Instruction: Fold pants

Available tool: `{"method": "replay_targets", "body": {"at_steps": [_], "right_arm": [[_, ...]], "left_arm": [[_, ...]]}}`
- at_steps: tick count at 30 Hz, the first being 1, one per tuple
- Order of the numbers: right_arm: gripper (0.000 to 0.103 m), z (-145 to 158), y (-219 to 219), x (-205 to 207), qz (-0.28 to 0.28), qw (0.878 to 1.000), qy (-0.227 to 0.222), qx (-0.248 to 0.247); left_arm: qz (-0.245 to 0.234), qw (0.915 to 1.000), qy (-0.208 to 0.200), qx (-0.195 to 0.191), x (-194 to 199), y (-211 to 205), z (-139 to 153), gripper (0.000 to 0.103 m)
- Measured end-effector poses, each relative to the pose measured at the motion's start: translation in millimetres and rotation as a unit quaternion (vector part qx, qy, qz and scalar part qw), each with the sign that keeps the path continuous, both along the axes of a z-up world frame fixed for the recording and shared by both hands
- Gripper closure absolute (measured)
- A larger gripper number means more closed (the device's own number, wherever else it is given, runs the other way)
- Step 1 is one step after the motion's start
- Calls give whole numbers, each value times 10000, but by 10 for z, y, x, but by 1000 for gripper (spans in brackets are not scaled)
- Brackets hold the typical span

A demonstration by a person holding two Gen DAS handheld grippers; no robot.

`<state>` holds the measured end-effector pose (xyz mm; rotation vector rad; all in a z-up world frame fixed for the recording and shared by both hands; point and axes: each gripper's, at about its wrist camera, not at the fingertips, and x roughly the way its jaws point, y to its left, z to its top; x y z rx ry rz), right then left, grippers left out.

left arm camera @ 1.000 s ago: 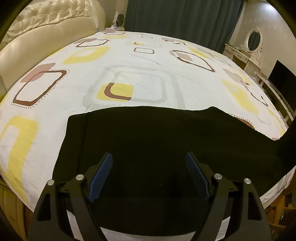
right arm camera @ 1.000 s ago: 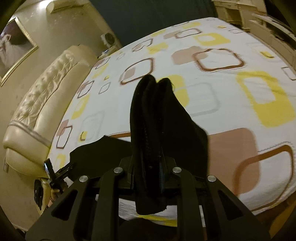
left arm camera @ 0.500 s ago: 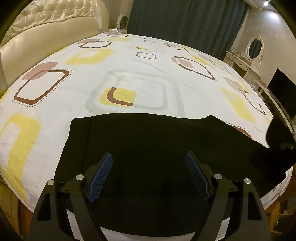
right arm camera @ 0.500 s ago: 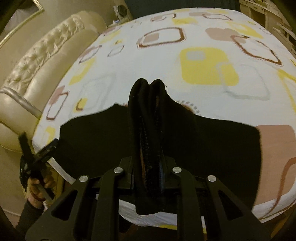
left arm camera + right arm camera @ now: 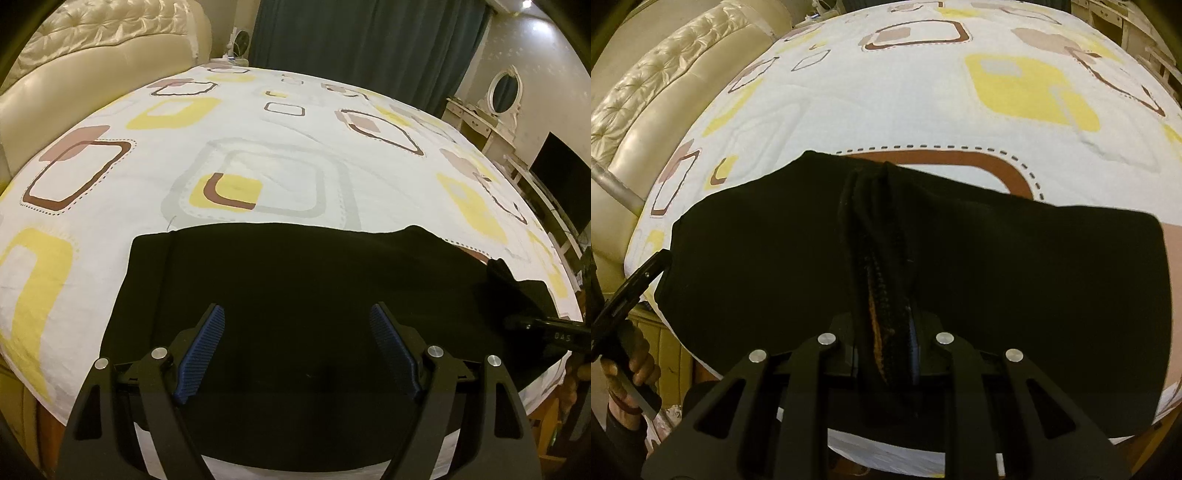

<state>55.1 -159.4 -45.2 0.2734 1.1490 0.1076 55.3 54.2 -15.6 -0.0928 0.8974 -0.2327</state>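
Note:
The black pants lie flat across the near edge of the bed. My left gripper is open and empty, held just above the pants' near middle. My right gripper is shut on a bunched fold of the pants, low over the cloth that spreads to both sides of it. In the left wrist view the right gripper shows at the far right with the pinched cloth. In the right wrist view the left gripper shows at the far left, held in a hand.
The bed has a white cover with yellow and brown squares. A cream padded headboard is at the left. Dark curtains, a white dressing table with an oval mirror and a dark screen stand beyond the bed.
My right gripper has carried the pinched end of the pants in over the rest and lowered it close to the bed. My left gripper has stayed open over the pants.

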Motion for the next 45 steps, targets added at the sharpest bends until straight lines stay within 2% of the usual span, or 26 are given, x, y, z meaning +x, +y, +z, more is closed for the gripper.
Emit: {"method": "replay_targets", "body": {"at_steps": [2, 5, 7, 13, 17, 22, 24, 27, 30, 33, 36, 38, 39, 41, 43, 45], "right_arm": [[84, -17, 10, -7, -3, 10000, 6, 15], [76, -45, -19, -22, -38, 9990, 53, 440], [67, -66, 13, -47, 4, 9975, 76, 697], [60, -157, 86, -80, -51, 9919, 146, 1260], [58, -194, 39, -104, -170, 9870, 181, 1587], [62, 67, -81, -113, -404, 9831, -69, 1783], [62, 35, -59, -98, -390, 9835, 35, 1767], [62, 100, -56, -192, -258, 9878, -175, 1527], [62, 200, -224, -373, -283, 9857, -427, 1605], [62, 390, -597, -627, -512, 9853, -741, 1453], [55, 566, -1123, -927, -1030, 9814, -1000, 1276], [52, 603, -1525, -1161, -1619, 9742, -1114, 1106], [49, 575, -1683, -1248, -1887, 9704, -1089, 1044], [48, 392, -1972, -1394, -2336, 9604, -851, 1258], [48, 173, -2123, -1479, -2475, 9484, -716, 1850], [48, 29, -2153, -1494, -2475, 9427, -659, 2138]], "left_arm": [[-15, 10000, -10, 26, -7, -10, -1, 23], [-17, 10000, -14, 23, -9, -13, 0, 23], [-5, 10000, 10, 8, -14, -15, -8, 23], [-49, 9999, -5, 90, -26, -39, -18, 23], [-53, 10000, -7, 58, -39, -46, -19, 23], [-72, 9999, -3, 115, -48, -49, -33, 23], [-81, 9999, 13, 121, -46, -53, -38, 23], [-100, 9998, -30, 169, -50, -53, -33, 23], [-85, 9998, -28, 200, -54, -38, -51, 23], [-41, 9999, 45, 150, -38, -15, -80, 23], [-23, 9999, 76, 129, -31, -6, -98, 23], [-21, 9999, 70, 150, -33, -10, -103, 23], [-29, 9999, 63, 155, -34, -15, -103, 23], [-41, 9998, 45, 166, -42, -25, -103, 23], [-62, 9998, 42, 180, -50, -39, -111, 23], [-97, 9997, 39, 216, -62, -58, -119, 23]]}}
